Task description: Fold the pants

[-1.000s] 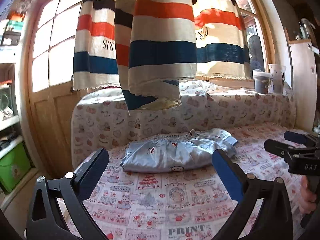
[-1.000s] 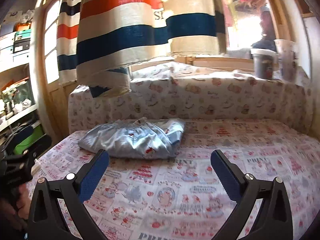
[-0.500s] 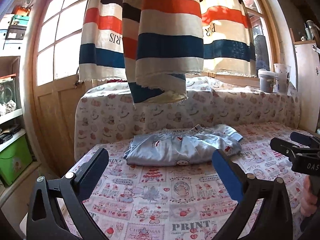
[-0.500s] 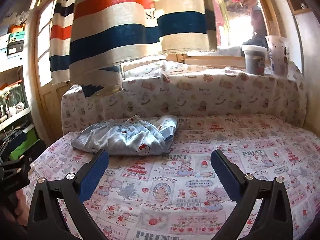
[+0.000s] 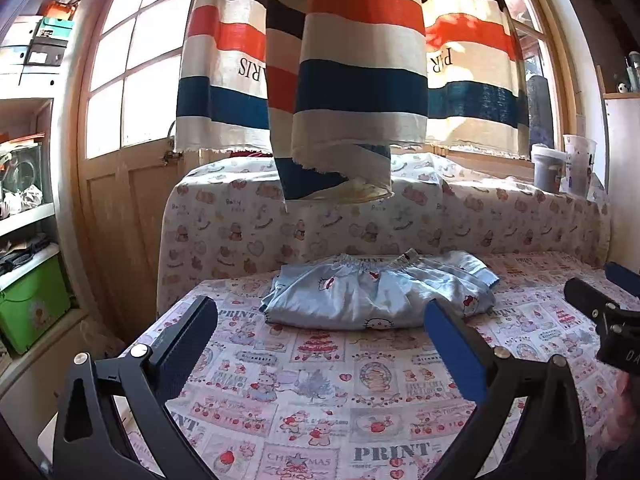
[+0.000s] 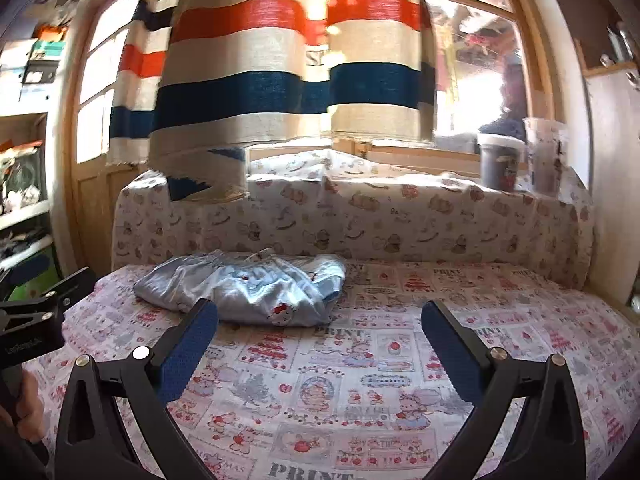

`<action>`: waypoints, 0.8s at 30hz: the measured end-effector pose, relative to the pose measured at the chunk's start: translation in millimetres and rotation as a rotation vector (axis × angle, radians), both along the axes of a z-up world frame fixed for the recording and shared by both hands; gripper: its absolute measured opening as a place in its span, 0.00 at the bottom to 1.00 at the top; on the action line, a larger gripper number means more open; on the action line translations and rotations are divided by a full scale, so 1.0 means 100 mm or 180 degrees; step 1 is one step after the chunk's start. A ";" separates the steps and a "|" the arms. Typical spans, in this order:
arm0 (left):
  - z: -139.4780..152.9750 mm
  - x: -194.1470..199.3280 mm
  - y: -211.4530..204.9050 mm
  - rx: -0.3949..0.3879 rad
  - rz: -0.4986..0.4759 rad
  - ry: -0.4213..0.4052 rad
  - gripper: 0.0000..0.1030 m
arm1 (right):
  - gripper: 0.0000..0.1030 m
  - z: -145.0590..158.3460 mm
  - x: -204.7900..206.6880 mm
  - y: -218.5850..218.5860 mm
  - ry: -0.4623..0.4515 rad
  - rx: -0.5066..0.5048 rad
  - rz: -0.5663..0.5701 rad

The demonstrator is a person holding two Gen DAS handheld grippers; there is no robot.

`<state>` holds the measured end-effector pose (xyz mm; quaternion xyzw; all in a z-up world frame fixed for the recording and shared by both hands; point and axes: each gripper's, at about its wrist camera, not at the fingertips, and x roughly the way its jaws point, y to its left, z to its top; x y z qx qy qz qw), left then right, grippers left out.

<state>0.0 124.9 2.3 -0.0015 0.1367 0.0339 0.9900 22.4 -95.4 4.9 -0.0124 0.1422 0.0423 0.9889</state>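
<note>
Nearest to us, both pairs of tongs are spread wide and hold nothing. Our left tongs (image 5: 320,320) hover low over the front of the bed (image 5: 320,412), whose cartoon-print cover lies bare all the way between the blue pads and the garment. Our right tongs (image 6: 320,320) sit at a similar height, level and pointing toward the back, with a broad stretch of bare cover ahead and to their right. In the left view the right tongs' black frame enters from the right edge, with part of a hand below it; in the right view the left tongs' frame and a hand (image 6: 24,408) show at the left edge.

Farther back, the light blue satin pants (image 5: 376,300) lie folded in a compact bundle on the bed, elastic waistband toward the padded backrest (image 5: 360,232), clear of both tongs. They rest left of the bed's middle, near its left edge.

Beyond, a striped towel (image 5: 360,80) hangs before the window, its hem above the backrest. Two plastic cups (image 6: 520,156) stand on the sill at right.
</note>
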 end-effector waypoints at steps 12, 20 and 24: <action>0.00 0.01 -0.02 0.0020 -0.0034 0.0016 1.00 | 0.99 0.00 0.00 0.01 0.0009 -0.0016 0.0039; 0.00 0.01 -0.04 0.0022 -0.0031 0.0021 1.00 | 0.99 0.00 0.00 0.01 0.0007 -0.0029 0.0045; 0.00 0.01 -0.03 0.0014 -0.0029 0.0020 1.00 | 0.99 0.00 0.00 0.01 0.0009 -0.0023 0.0037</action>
